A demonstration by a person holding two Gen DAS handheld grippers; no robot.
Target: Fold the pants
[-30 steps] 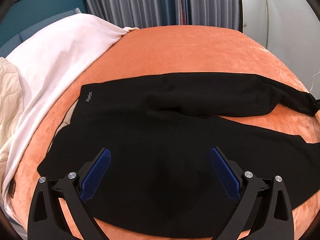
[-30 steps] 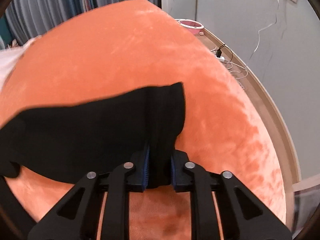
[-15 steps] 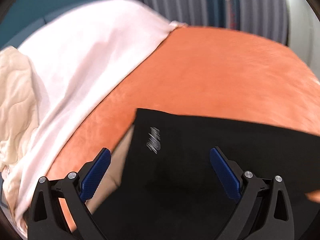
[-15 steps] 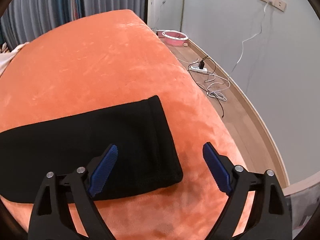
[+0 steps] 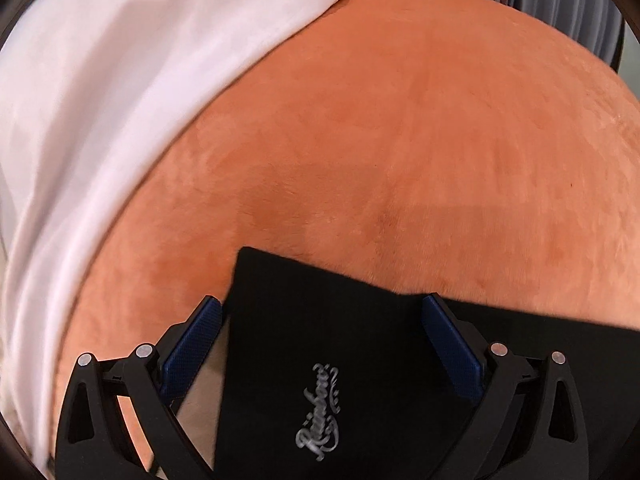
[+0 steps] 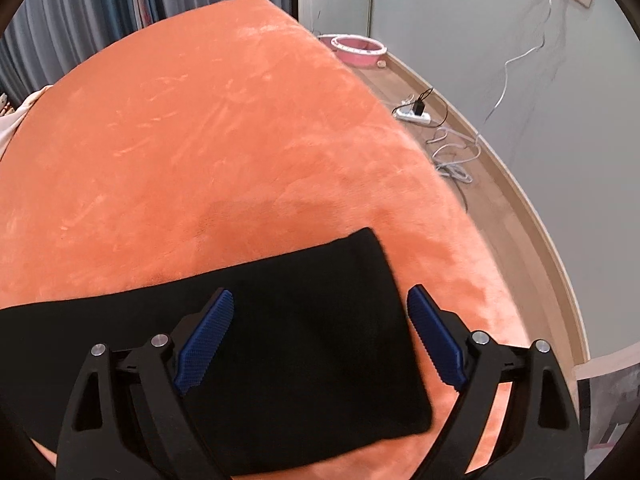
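Black pants lie flat on an orange bed. In the left wrist view the waist end (image 5: 320,340) with a silver logo (image 5: 318,412) sits between the jaws of my left gripper (image 5: 322,312), which is open and holds nothing. In the right wrist view the leg cuff end (image 6: 312,332) lies flat under my right gripper (image 6: 320,300), which is open and empty. The cuff's edge runs just inside the right finger (image 6: 436,340). The middle of the pants is out of view.
The orange bed cover (image 5: 400,140) spreads ahead. A white sheet (image 5: 100,100) covers the bed's left side. In the right wrist view the bed edge (image 6: 452,200) drops to a wooden floor with a power strip and cables (image 6: 416,116) and a pink basin (image 6: 360,46).
My right gripper let go of the cuff and opened, and the cuff now lies flat. My left gripper moved from over the pants' middle towards the waist corner, staying open.
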